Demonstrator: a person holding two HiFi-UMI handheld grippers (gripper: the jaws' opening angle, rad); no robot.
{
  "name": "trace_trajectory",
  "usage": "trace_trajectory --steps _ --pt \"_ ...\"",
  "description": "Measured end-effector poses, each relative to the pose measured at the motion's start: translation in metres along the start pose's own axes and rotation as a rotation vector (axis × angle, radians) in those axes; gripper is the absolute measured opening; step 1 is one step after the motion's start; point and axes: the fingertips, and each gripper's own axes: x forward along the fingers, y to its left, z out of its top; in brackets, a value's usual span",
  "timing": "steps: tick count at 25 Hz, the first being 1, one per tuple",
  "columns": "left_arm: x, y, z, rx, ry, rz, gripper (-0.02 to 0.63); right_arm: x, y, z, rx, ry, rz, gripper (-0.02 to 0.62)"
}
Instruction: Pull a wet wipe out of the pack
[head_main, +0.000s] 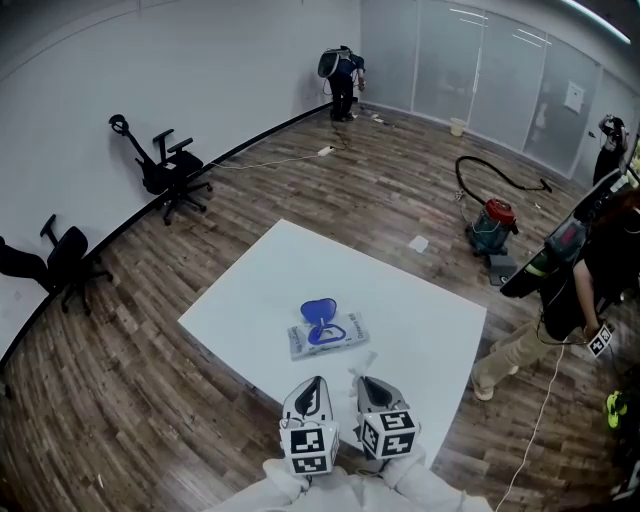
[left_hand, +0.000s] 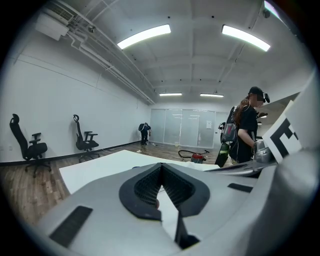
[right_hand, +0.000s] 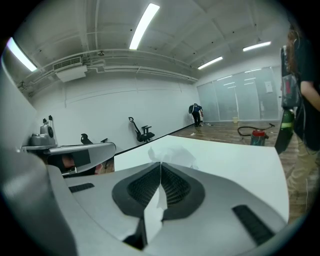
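On the white table (head_main: 420, 300) lies the wet wipe pack (head_main: 328, 334), flat, with its blue lid flipped up. Both grippers sit side by side at the near edge of the table, just short of the pack. My right gripper (head_main: 366, 381) is shut on a white wet wipe (right_hand: 170, 156). The wipe crumples out past the jaw tips and hangs below them, and it also shows as a small white tuft (head_main: 367, 359) in the head view. My left gripper (head_main: 314, 383) has its jaws closed together with nothing held, and its body hides the pack in the left gripper view.
A person (head_main: 575, 290) stands close to the table's right side. A red vacuum cleaner (head_main: 492, 226) with its hose stands on the wood floor beyond. Two office chairs (head_main: 172, 172) stand along the left wall. Another person (head_main: 343, 78) is at the far corner.
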Motion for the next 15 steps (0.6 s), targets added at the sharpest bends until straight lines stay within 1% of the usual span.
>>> trace_trajectory --steps 15 --pt "0.0000 0.0034 0.0018 -0.003 0.002 0.002 0.000 -0.0052 -0.0084 -0.0023 0.012 0.002 -0.030 0.015"
